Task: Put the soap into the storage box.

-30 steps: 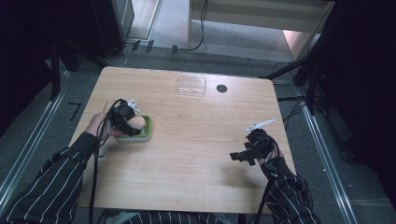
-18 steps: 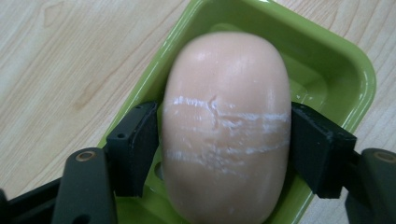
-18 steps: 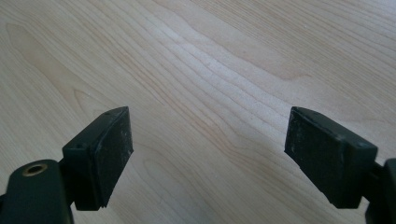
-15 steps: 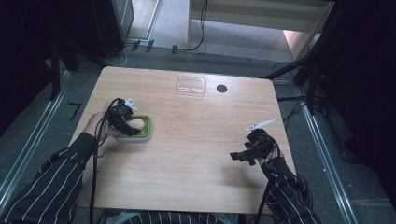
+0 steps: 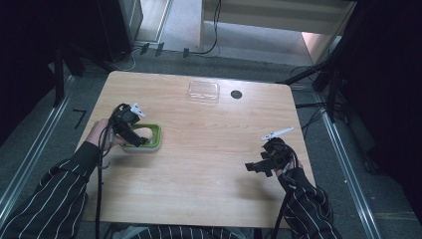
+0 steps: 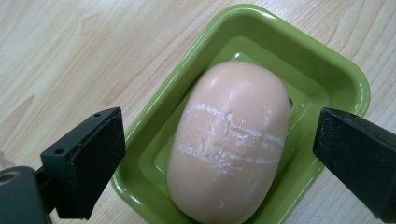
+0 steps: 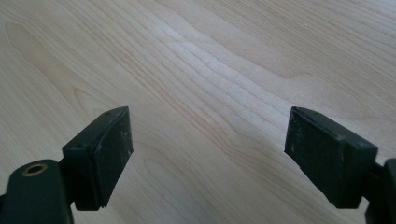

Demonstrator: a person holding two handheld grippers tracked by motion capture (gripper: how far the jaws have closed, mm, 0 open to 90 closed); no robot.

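My left tool has just been opening, and its jaws now stand wide, one on each side of the pink soap, not touching it. The soap lies in the green dish on the worktop. My right tool is open too, over bare wood.

soap in dish, dish at table's left, lid behind
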